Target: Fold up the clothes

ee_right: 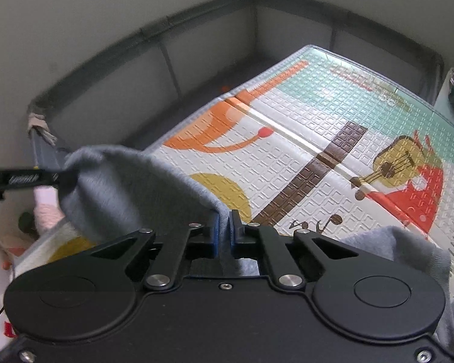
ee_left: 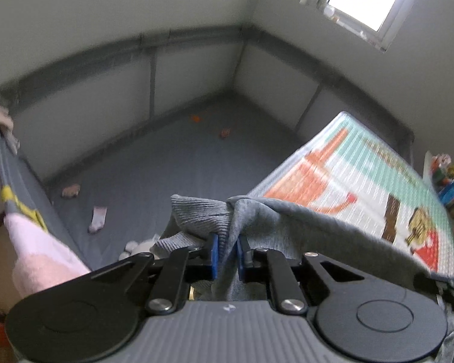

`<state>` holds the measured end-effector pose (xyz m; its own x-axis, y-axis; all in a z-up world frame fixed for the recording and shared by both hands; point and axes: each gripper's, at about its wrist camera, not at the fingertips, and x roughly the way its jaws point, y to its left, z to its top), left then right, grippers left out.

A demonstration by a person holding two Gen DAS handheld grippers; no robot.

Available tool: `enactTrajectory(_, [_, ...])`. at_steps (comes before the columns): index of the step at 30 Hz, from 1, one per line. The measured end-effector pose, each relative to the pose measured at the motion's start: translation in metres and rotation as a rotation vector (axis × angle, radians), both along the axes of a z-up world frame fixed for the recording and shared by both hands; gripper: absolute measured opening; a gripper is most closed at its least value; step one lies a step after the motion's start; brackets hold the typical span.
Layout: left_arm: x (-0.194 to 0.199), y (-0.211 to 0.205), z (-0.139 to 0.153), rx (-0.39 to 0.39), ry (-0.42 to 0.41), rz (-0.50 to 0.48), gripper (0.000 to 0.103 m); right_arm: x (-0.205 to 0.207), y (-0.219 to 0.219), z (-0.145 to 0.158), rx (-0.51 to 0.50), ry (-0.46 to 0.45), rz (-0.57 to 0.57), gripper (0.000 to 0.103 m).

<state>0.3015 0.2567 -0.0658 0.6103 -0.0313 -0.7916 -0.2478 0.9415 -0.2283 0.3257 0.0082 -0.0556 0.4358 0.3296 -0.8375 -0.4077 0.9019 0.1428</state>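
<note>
A grey garment [ee_left: 290,220] is pinched at both ends: the left gripper [ee_left: 226,249] is clenched on a bunched fold with a ribbed cuff, its blue pads [ee_left: 214,252] pressed into the cloth, and the right gripper [ee_right: 224,231] is clenched on a thin edge of the same garment [ee_right: 127,187], the pads [ee_right: 216,233] nearly meeting. In the left wrist view the cloth is seen draped away to the right from the jaws, above a play mat [ee_left: 363,175]; in the right wrist view it is seen sagging in a soft curve to the left of the jaws, with another heap of it at the lower right. The fabric is a fleecy knit, ribbed at the cuff. The mat is embossed with small squares and printed with orange shapes, a brown strip and a guitar figure [ee_right: 393,163]. A grey playpen [ee_left: 172,163] with mesh walls is seen beyond, and in it a small sock [ee_left: 97,219], a pinkish item [ee_left: 70,190] and two orange bits [ee_left: 195,118] are scattered on the grey floor. A pink cloth [ee_left: 42,257] is draped over its near rail. A shelf [ee_left: 451,181] of blurred colourful things is glimpsed at the right edge.
</note>
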Motion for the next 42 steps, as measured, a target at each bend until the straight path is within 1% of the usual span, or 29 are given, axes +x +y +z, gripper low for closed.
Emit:
enactTrajectory(2, [0.004, -0.002, 0.009, 0.006, -0.031, -0.007, 0.013, -0.009, -0.005, 0.010, 0.027, 0.006, 0.012, 0.006])
enactTrajectory(7, [0.010, -0.006, 0.033, 0.006, -0.134, -0.033, 0.013, -0.034, -0.012, 0.027, 0.058, 0.019, 0.059, 0.006])
enactTrajectory(10, [0.009, -0.009, 0.047, 0.004, -0.189, -0.041, 0.014, -0.052, -0.011, 0.029, 0.056, 0.035, 0.101, 0.006])
enactTrajectory(13, [0.009, -0.010, 0.054, 0.014, -0.206, -0.038, 0.014, -0.067, -0.007, 0.025, 0.053, 0.058, 0.137, 0.006])
enactTrajectory(15, [0.008, -0.008, 0.052, 0.032, -0.180, -0.010, 0.015, -0.076, -0.003, 0.019, 0.049, 0.075, 0.159, 0.006])
enactTrajectory(17, [0.008, -0.003, 0.046, 0.049, -0.135, 0.035, 0.016, -0.082, 0.003, 0.009, 0.037, 0.089, 0.176, 0.006])
enactTrajectory(18, [0.007, 0.000, 0.041, 0.066, -0.107, 0.062, 0.018, -0.084, 0.006, 0.003, 0.030, 0.095, 0.183, 0.006])
enactTrajectory(22, [-0.003, 0.019, 0.022, 0.142, -0.020, 0.186, 0.017, -0.091, 0.018, -0.027, -0.006, 0.129, 0.194, 0.006])
enactTrajectory(24, [-0.009, 0.030, 0.014, 0.128, 0.011, 0.214, 0.018, -0.094, 0.024, -0.043, -0.028, 0.153, 0.198, 0.006])
enactTrajectory(27, [-0.017, 0.039, 0.006, 0.136, 0.040, 0.235, 0.018, -0.098, 0.027, -0.063, -0.042, 0.189, 0.197, 0.006])
enactTrajectory(30, [-0.023, 0.040, 0.001, 0.140, 0.055, 0.217, 0.020, -0.098, 0.027, -0.069, -0.033, 0.205, 0.198, 0.011])
enactTrajectory(32, [-0.025, 0.034, 0.000, 0.147, 0.057, 0.188, 0.023, -0.099, 0.027, -0.070, -0.021, 0.211, 0.209, 0.020])
enactTrajectory(33, [-0.027, 0.030, 0.000, 0.149, 0.057, 0.167, 0.024, -0.099, 0.027, -0.070, -0.017, 0.213, 0.214, 0.022])
enactTrajectory(37, [-0.021, -0.006, -0.007, 0.146, 0.068, 0.048, 0.031, -0.101, 0.030, -0.066, -0.022, 0.202, 0.231, 0.023])
enactTrajectory(42, [-0.010, -0.056, -0.016, 0.177, 0.105, -0.100, 0.037, -0.097, 0.027, -0.064, -0.003, 0.210, 0.212, 0.023])
